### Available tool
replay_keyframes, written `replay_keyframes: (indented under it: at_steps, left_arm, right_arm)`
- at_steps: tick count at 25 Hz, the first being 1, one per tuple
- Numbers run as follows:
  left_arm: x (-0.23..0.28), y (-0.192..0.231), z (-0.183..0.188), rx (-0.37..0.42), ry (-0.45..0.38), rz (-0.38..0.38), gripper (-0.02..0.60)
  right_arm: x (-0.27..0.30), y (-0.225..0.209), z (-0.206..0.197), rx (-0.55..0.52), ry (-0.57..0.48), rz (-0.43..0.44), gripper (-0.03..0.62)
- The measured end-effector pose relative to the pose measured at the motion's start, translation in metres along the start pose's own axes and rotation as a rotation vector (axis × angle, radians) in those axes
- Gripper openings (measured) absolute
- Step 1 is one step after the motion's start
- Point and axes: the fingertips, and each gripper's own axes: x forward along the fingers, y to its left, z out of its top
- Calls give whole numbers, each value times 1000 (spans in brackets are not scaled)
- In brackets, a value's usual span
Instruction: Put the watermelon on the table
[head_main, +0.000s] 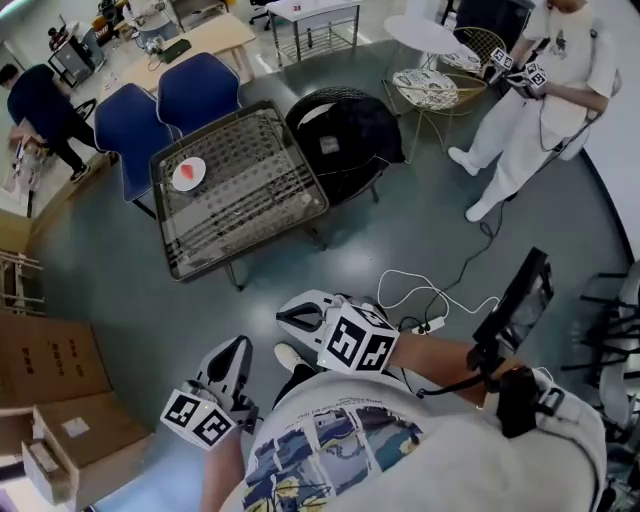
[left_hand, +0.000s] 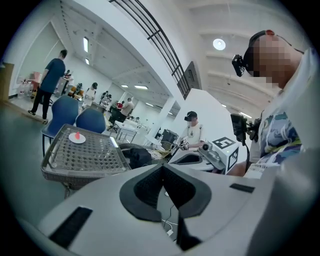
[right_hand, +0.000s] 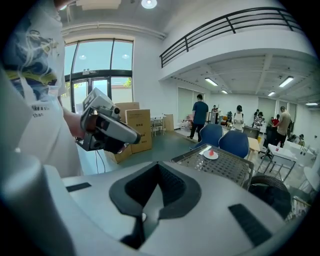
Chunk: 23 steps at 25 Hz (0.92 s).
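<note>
A glass-topped wicker table (head_main: 255, 175) is seen standing on a grey-green floor (head_main: 400, 230) in a large, brightly lit hall. Near the table's far left corner a white plate (head_main: 200, 165) is set, and on it lies a small red piece, apparently the watermelon (head_main: 186, 176), though it is too small to be made out with certainty. Two blue chairs (head_main: 135, 125) are placed just behind the table, and a black round seat (head_main: 345, 135) is found just beside its right edge. Cardboard boxes (head_main: 50, 365) are stacked well apart from the table, towards the lower left, and a white cable (head_main: 432, 292) is strewn over the floor in front of it. A person in white (head_main: 540, 100) is seen well to the table's right. The left gripper (left_hand: 162, 166) and the right gripper (right_hand: 158, 165) are held well short of the table, each with its jaws brought together and nothing between them.
</note>
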Motion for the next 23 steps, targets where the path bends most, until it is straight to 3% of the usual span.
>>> replay_keyframes:
  at_steps: [13,23]
  left_arm:
    - [12,-12,-17,3,38,24,9]
    - [-6,24,0,1,17,27,9]
  right_arm:
    - [-7,5,-13,-5,-2,38,9]
    - [32,-1,13,-31,8,45,9]
